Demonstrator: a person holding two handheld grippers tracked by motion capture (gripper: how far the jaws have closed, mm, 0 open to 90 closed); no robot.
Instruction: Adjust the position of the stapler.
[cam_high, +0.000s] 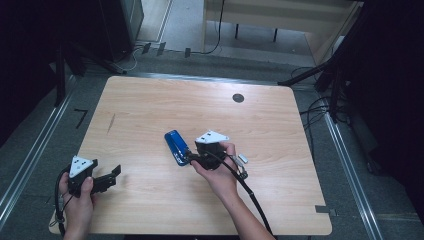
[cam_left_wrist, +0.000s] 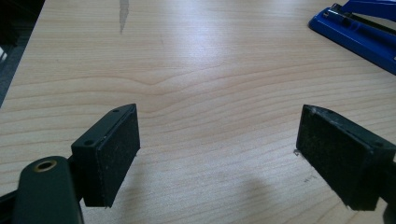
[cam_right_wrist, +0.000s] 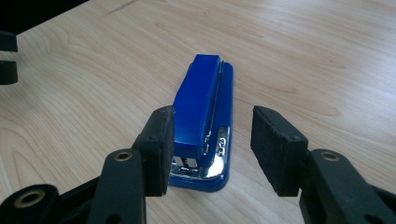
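High view: the blue stapler (cam_high: 177, 147) is lying near the middle of the worktop (cam_high: 150, 110), long axis running away from the person. The right gripper (cam_high: 194, 158) is coming at its near end, hand wrapped round the body. A small silver item (cam_high: 243, 159) is lying just right of that hand; too small to identify. The left gripper (cam_high: 114, 175) is sitting low at the near left corner, well apart from the stapler.

Left gripper view: the fingers (cam_left_wrist: 112, 151) are standing spread wide over bare wood, nothing between them. The stapler's edge (cam_left_wrist: 355, 32) is showing far off at the upper right.

Right gripper view: the fingers (cam_right_wrist: 161, 144) are half spread and straddling the stapler's (cam_right_wrist: 201, 105) hinge end. One finger is sitting against or just beside the blue side; the other is standing clear, with a gap of worktop showing. No pinch yet.

Judgement: the step in hand is the grasp of the stapler by the right gripper. The next move calls for centring over the body, then closing squarely on both sides, so it is not skidding sideways.
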